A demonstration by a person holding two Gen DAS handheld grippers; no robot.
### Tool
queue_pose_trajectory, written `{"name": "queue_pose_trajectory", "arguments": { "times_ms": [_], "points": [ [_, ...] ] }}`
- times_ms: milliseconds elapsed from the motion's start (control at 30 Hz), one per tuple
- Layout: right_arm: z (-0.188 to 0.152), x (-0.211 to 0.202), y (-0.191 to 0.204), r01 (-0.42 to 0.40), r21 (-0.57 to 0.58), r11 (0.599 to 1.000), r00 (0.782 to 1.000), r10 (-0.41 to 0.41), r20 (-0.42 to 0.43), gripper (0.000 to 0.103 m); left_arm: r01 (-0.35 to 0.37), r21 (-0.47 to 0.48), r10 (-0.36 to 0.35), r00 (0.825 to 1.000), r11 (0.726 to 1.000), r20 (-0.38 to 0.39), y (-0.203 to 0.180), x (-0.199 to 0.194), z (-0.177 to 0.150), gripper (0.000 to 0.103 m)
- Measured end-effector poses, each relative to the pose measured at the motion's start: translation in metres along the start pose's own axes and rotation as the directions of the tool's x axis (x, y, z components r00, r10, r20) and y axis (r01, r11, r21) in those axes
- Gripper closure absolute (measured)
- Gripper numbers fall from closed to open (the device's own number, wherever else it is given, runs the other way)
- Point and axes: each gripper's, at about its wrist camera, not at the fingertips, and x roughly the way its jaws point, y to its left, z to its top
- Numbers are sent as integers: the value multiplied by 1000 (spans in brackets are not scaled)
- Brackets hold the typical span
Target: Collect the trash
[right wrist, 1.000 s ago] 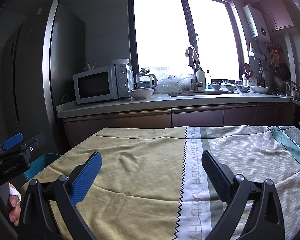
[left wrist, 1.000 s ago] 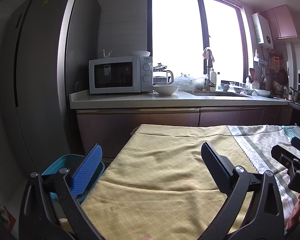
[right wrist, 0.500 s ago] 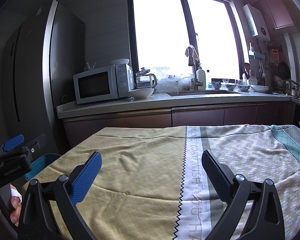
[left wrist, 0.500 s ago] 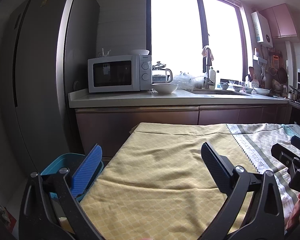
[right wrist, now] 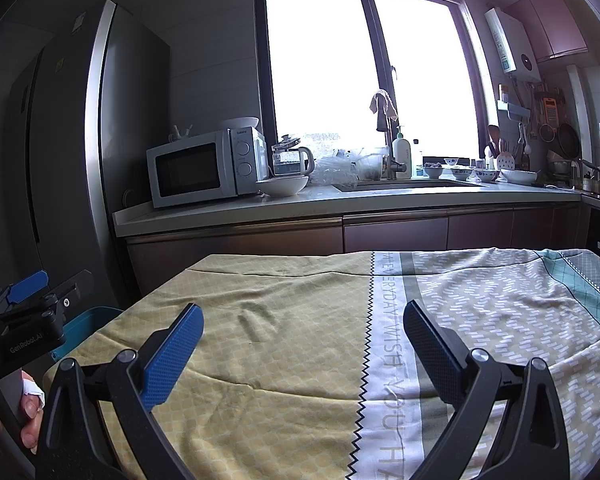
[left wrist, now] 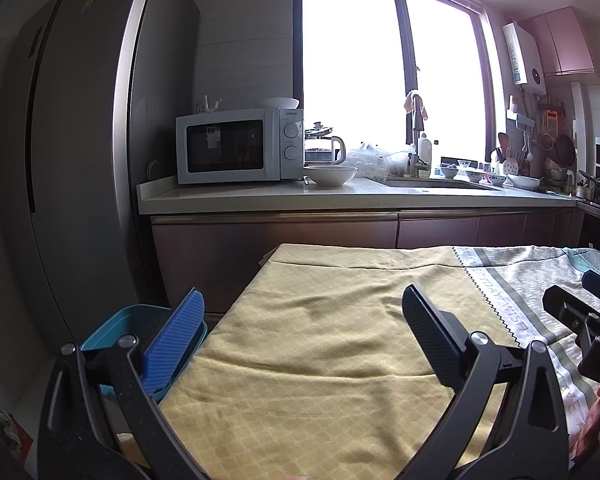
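Observation:
My left gripper [left wrist: 302,330] is open and empty, held above the left part of a table covered by a yellow and grey patterned cloth [left wrist: 320,344]. My right gripper [right wrist: 302,334] is open and empty above the middle of the same cloth [right wrist: 300,344]. A blue bin [left wrist: 112,330] stands on the floor by the table's left edge, just behind my left finger; its rim also shows in the right wrist view [right wrist: 86,326]. No loose trash shows on the cloth. Each gripper appears at the edge of the other's view.
A tall grey fridge [left wrist: 72,160] stands at the left. Behind the table runs a counter [left wrist: 340,196] with a microwave [left wrist: 236,144], a kettle, a white bowl [left wrist: 330,174], a sink with tap and dishes. A bright window is above it.
Both grippers have stayed almost still. The left view has drifted very slightly; nothing was taken hold of or let go.

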Motion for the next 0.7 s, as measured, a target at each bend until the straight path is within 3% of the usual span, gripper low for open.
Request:
{"name": "queue_pose_trajectory", "arguments": {
  "times_ms": [400, 500, 700],
  "points": [
    [-1, 3, -4, 6, 10, 1000, 1000, -6, -12, 6, 16, 5, -16, 999, 1000, -40, -4, 10, -3, 5],
    [-1, 7, -9, 12, 19, 1000, 1000, -12, -22, 6, 39, 5, -38, 994, 999, -106, -6, 25, -3, 5],
    [5, 21, -32, 52, 31, 998, 995, -50, -85, 6, 76, -20, -78, 961, 997, -264, -13, 76, -3, 5]
  ]
}}
